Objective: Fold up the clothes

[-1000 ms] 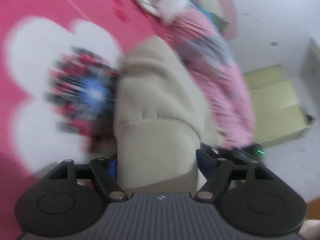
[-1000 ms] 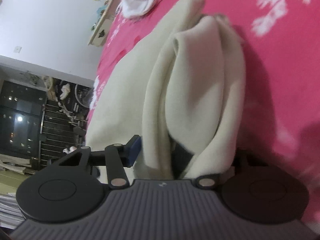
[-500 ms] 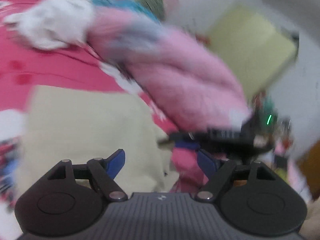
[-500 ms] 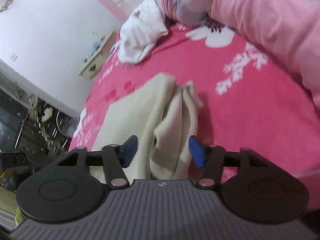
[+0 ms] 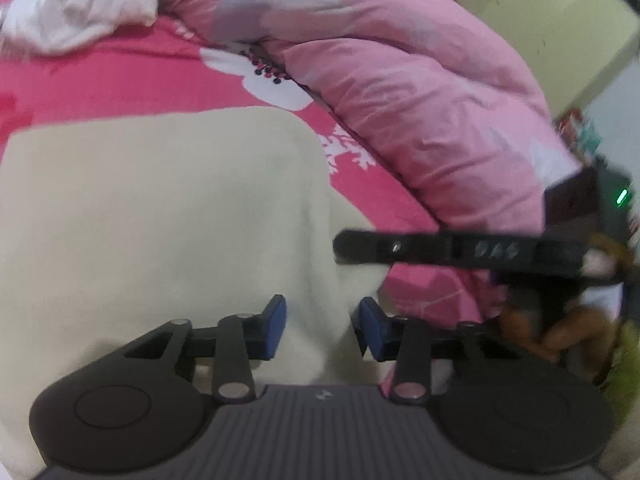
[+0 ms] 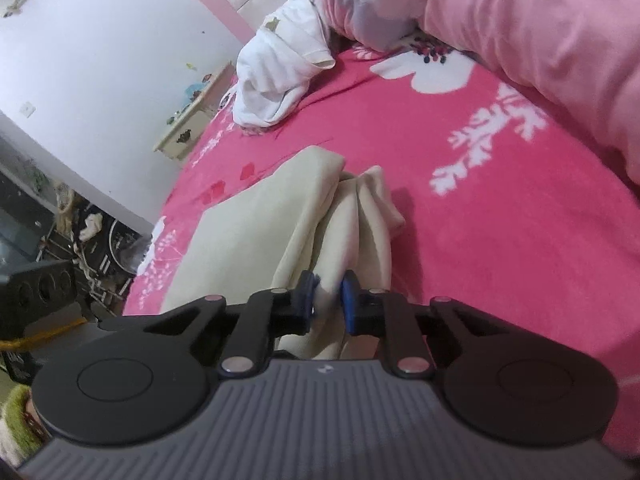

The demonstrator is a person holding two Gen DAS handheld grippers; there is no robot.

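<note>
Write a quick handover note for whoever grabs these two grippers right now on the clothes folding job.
Right gripper: jaws closing on a bunched fold of the cream fleece garment; cloth is between the pads.
Left gripper: jaws closing over the same garment's near edge, no pinch visible yet.
Garment lies mostly flat on the pink floral bedspread, one side gathered in folds.
White crumpled garment untouched near the headboard.
Left to do: finish folding the cream one, then the white.

A lived-in bedroom at home.

I work over a bed with a hot-pink flowered blanket [image 6: 500, 216], a rumpled pink duvet [image 5: 400, 92] heaped along one side and a pink headboard [image 6: 224, 4] against the white wall; a small cream bedside cabinet [image 6: 188, 128] stands beside it, cluttered on top.
</note>
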